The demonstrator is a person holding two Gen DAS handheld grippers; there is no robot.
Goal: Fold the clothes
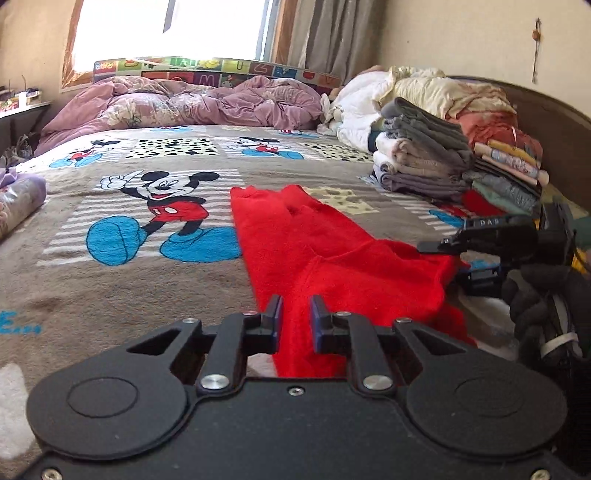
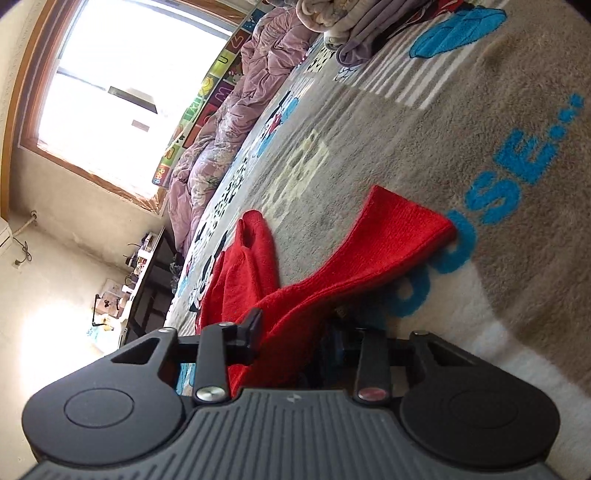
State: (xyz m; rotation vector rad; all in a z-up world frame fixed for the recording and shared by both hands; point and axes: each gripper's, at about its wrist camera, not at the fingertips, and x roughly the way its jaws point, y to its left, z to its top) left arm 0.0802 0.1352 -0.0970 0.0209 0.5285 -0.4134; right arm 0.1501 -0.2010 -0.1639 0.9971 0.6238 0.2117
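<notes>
One red garment (image 1: 317, 254) is lying on the bed blanket (image 1: 110, 288), stretched out lengthwise just to the right of the large cartoon mouse (image 1: 166, 206) printed on that blanket, with its near end reaching under the two grippers. The left gripper (image 1: 295, 321) is sitting low over that near end, its two fingers standing a narrow gap apart with red cloth showing between them; whether the pads are actually pinching the cloth cannot be told from here. The right gripper (image 2: 291, 332) is turned on its side and is gripping a bunched fold of the same garment, the cloth rising from between its fingers; one finger (image 2: 251, 328) is showing clearly while the other is largely hidden behind the fabric. In the left wrist view this gripper is reaching in from the right of the garment, carried by one hand in a black glove (image 1: 543, 306). Beyond the garment, to its right, two stacks of folded clothes (image 1: 424, 155) are standing side by side, with a heap of pale bedding (image 1: 406, 92) behind them. At the far side of the blanket one rumpled purple quilt (image 1: 184, 103) is lying under the window (image 1: 166, 29).
</notes>
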